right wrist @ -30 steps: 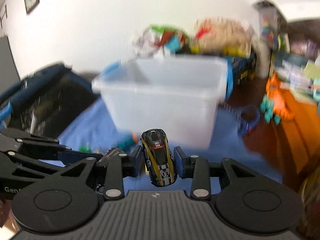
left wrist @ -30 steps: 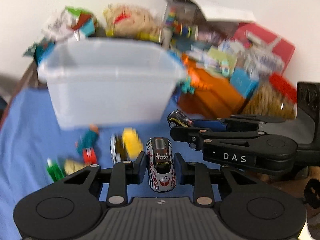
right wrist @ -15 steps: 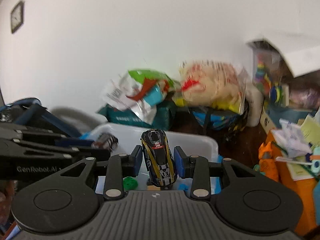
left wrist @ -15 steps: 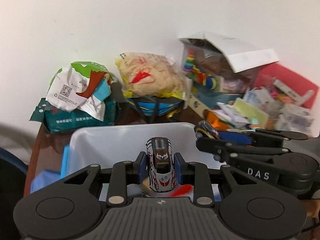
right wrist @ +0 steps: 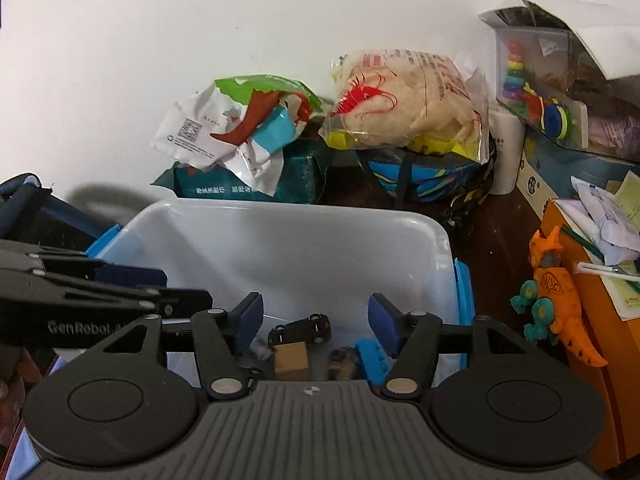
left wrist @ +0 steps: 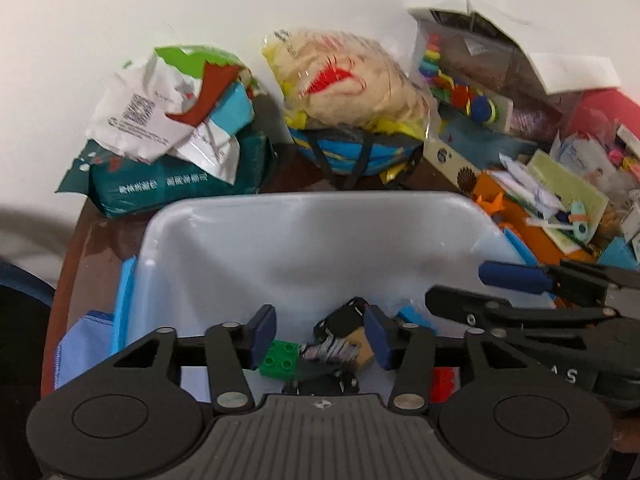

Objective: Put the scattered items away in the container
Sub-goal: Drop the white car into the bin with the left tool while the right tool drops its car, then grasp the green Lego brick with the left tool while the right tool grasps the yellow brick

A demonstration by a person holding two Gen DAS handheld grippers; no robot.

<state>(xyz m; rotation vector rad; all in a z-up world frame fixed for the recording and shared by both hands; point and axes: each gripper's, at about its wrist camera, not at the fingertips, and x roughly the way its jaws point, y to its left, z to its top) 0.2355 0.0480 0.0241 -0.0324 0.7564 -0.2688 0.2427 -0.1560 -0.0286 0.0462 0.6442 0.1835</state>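
Over the translucent plastic bin [right wrist: 304,240] with blue latches we hold both grippers, tipped down into its mouth, so anything let go falls inside and not on the table. Bin sits on a dark wooden table against a white wall, snack bags and toy boxes stacked behind it; we judge that clutter is not part of the job. Left gripper [left wrist: 316,334] has jaws opening, blue pads wide apart, nothing pressed between them; a white striped toy car [left wrist: 330,350] shows blurred below the gap, looks like it is dropping or just landed, cannot tell which. Right gripper [right wrist: 314,322] also opening, pads clear of everything, nothing held. A blurred dark-and-yellow shape [right wrist: 342,362] lies low in the bin under it, likely a toy car but too smeared to say. On the bin floor already: a black toy car [right wrist: 300,330], a tan wooden block [right wrist: 291,360] just beside it, a blue brick [right wrist: 372,358], a green brick [left wrist: 280,364], a red piece [left wrist: 444,380] half hidden behind a finger. We judge this is the release step, both drops made together to save a trip. Orange toy dinosaur [right wrist: 554,292] stands outside the bin to its right on an orange box, well apart.
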